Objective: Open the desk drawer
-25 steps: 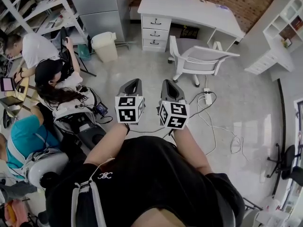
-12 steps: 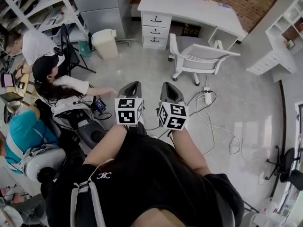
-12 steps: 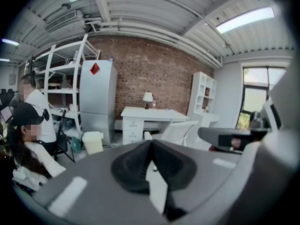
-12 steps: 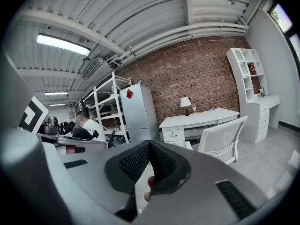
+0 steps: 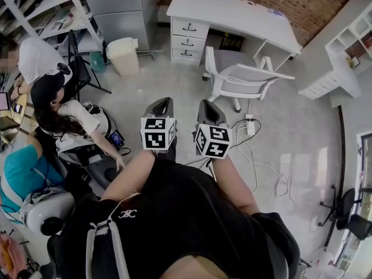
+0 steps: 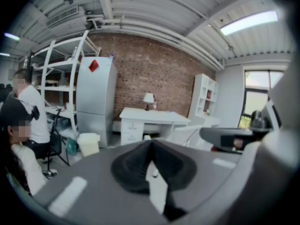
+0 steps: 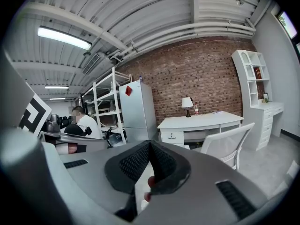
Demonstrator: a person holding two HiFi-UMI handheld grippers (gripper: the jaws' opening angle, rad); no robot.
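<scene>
I hold my left gripper (image 5: 162, 104) and right gripper (image 5: 209, 108) side by side, both jaws pressed together on nothing, while the desk drawer (image 5: 187, 27), closed so its inside is hidden, lies well ahead at the left end of the desk (image 5: 232, 10), more in line with my left gripper.

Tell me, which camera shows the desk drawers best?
The head view: all three drawers stand closed, handles visible. The left gripper view shows them small and blurred; the right gripper view shows only the top drawer clearly.
</scene>
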